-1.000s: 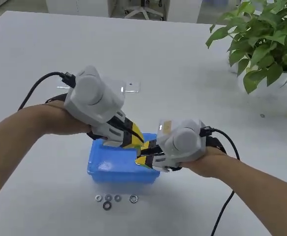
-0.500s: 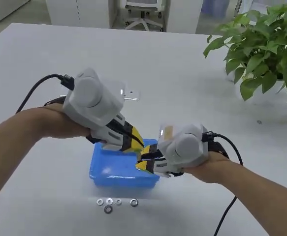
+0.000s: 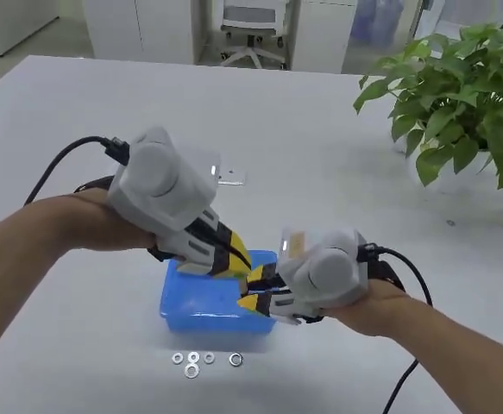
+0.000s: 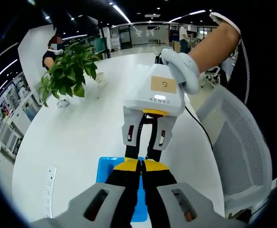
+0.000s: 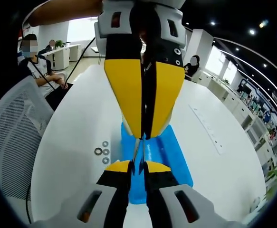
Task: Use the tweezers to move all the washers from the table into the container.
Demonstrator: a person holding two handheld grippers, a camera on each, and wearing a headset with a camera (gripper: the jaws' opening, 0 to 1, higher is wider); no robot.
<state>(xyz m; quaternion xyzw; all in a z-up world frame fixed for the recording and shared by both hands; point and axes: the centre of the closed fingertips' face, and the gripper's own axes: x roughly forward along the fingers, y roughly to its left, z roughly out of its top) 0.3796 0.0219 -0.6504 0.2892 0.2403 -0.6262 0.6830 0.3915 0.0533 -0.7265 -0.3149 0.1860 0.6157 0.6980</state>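
Over the blue container (image 3: 201,306), both grippers meet tip to tip. The left gripper (image 3: 236,261) reaches down from the upper left with its yellow jaws closed on thin metal tweezers (image 5: 139,151). The right gripper (image 3: 249,291) comes in from the right, and its yellow-tipped jaws pinch the tweezers' other end. In the right gripper view, the tweezers run from the left gripper (image 5: 143,135) down into the right gripper (image 5: 138,167). Several small metal washers (image 3: 204,360) lie on the table just in front of the container, also seen as washers (image 5: 102,151).
The white table (image 3: 337,155) stretches wide around the container. A potted green plant (image 3: 458,112) stands at the far right. A small clear tag (image 3: 231,177) lies behind the grippers. Cables trail from both grippers. An office chair stands beyond the far table edge.
The head camera has tilted up a little, so the scene sits lower in the picture. Both grippers stay joined at the tweezers over the container, and the washers have not moved.
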